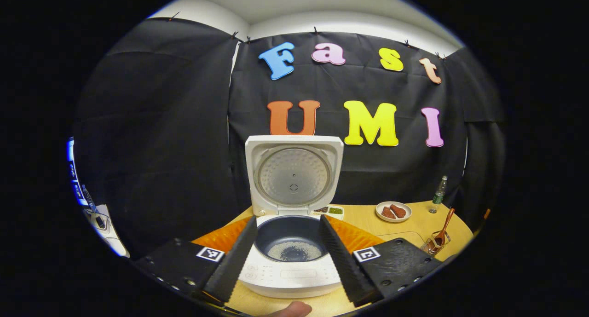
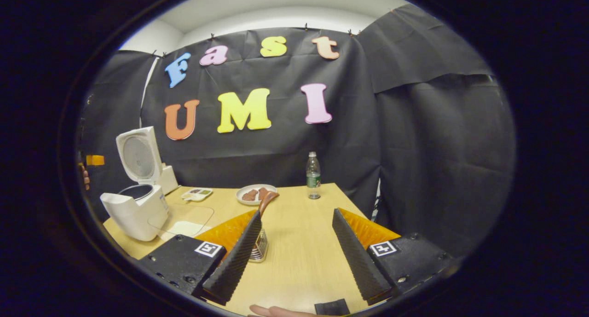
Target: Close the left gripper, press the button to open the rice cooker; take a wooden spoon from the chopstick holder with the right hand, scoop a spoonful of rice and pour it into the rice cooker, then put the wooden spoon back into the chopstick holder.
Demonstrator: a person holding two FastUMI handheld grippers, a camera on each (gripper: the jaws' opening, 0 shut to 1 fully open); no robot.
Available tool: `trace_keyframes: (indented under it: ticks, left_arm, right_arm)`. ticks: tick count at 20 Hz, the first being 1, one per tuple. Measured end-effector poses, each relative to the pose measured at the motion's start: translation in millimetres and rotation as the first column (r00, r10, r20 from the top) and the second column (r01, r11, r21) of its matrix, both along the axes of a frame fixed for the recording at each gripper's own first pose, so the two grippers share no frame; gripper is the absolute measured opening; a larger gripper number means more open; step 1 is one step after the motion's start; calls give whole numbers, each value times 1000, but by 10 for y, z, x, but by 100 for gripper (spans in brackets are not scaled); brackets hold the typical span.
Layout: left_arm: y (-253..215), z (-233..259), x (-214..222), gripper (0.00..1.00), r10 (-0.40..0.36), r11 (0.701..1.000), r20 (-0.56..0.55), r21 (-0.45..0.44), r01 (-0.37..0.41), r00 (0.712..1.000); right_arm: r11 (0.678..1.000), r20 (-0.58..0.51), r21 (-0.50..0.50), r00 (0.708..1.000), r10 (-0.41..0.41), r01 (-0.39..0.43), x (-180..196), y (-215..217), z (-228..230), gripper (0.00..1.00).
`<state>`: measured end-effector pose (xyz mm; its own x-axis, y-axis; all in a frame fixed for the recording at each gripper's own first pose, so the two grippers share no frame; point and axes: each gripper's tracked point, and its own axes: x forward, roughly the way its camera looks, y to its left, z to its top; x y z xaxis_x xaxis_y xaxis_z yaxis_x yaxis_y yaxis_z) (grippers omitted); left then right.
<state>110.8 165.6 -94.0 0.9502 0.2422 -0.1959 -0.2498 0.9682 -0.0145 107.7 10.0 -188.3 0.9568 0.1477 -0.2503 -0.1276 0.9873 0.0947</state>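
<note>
The white rice cooker (image 1: 290, 275) stands open right in front of my left gripper (image 1: 288, 218), its lid (image 1: 294, 174) upright. White rice grains (image 1: 294, 250) lie in the dark inner pot. My left gripper is open, one finger on each side of the pot, holding nothing. The wooden spoon (image 1: 445, 227) stands in the wire chopstick holder (image 1: 433, 246) at the table's right. My right gripper (image 2: 297, 212) is open and holds nothing. The chopstick holder (image 2: 261, 246) sits just behind its left finger, and the spoon's handle (image 2: 267, 199) sticks up above that fingertip. The rice cooker (image 2: 138, 206) is far left.
On the wooden table (image 2: 299, 252) a plate of brown food (image 2: 255, 193), a water bottle (image 2: 313, 175) and a small divided dish (image 2: 197, 194) stand near the back. A clear shallow container (image 2: 181, 220) lies beside the cooker. A fingertip (image 2: 271, 311) shows at the bottom edge.
</note>
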Motion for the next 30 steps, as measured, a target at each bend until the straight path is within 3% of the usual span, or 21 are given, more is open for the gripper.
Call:
trace_keyframes:
  ticks: [1,5,11,19,21,27,30]
  left_arm:
    - [-30,31,-63,94,-1,1000,8,0,1,1000]
    - [-104,85,-250,98,-7,1000,32,-22,8,999]
    - [-246,132,-571,95,-45,999,78,-25,47,996]
    - [-50,76,-1059,95,7,999,104,32,-10,995]
    - [18,77,-1186,95,21,999,110,45,-26,994]
    - [91,23,-1414,95,25,999,137,19,-28,990]
    - [105,-24,-1451,95,18,1000,133,3,-19,991]
  right_arm:
    - [1000,-11,-5,1000,1,-1,1,0,-73,100]
    - [999,-25,-33,1000,4,-5,97,42,-222,100]
    - [999,-59,-2,997,45,-45,359,229,-448,99]
    - [991,-90,84,990,110,-103,850,605,-652,99]
    - [984,-101,121,985,142,-129,1001,741,-719,100]
    - [960,-227,262,961,161,-99,1574,1012,-1085,99]
    - [921,-234,381,955,180,-81,1759,1134,-1035,92]
